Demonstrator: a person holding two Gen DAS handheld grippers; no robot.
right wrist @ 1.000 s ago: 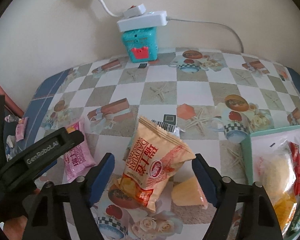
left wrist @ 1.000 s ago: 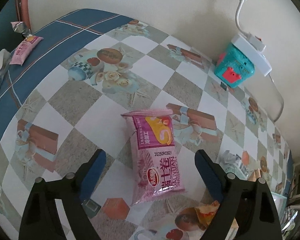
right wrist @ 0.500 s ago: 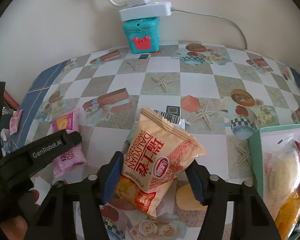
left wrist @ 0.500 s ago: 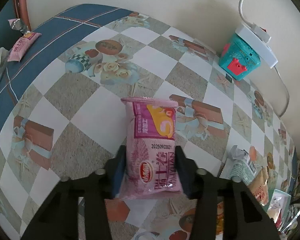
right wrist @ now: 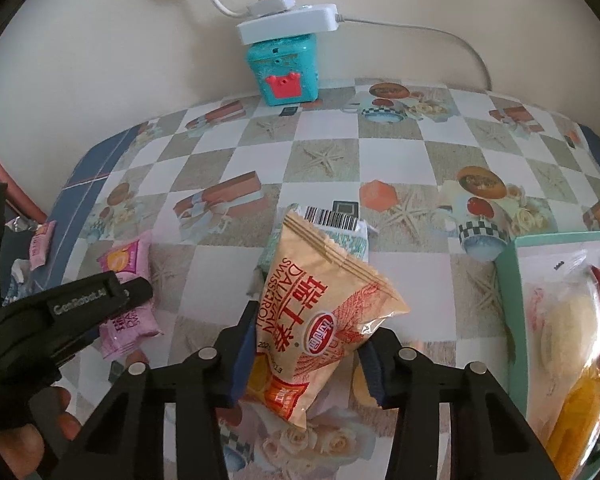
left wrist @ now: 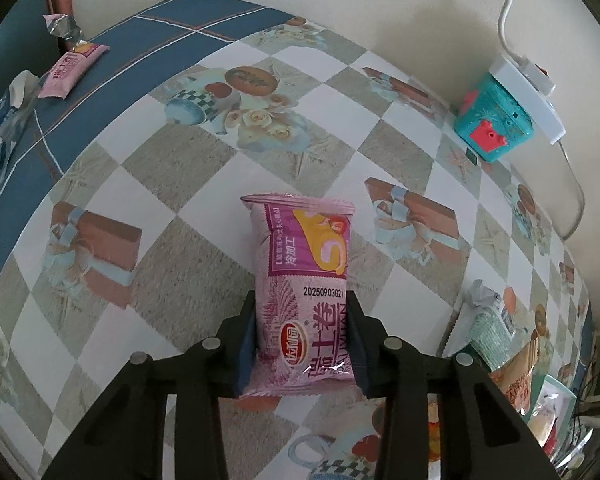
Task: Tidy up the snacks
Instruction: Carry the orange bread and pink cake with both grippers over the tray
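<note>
both tongs closing at once: left tongs (left wrist: 302, 344) pinching the pink pack (left wrist: 302, 292), right tongs (right wrist: 306, 354) squeezing the orange pack (right wrist: 320, 312), likely bound for the tray (right wrist: 508, 276).

Both grippers are black, with blue-padded fingers (left wrist: 246, 344), silver screws and white "GenRobot.AI" lettering.
</note>
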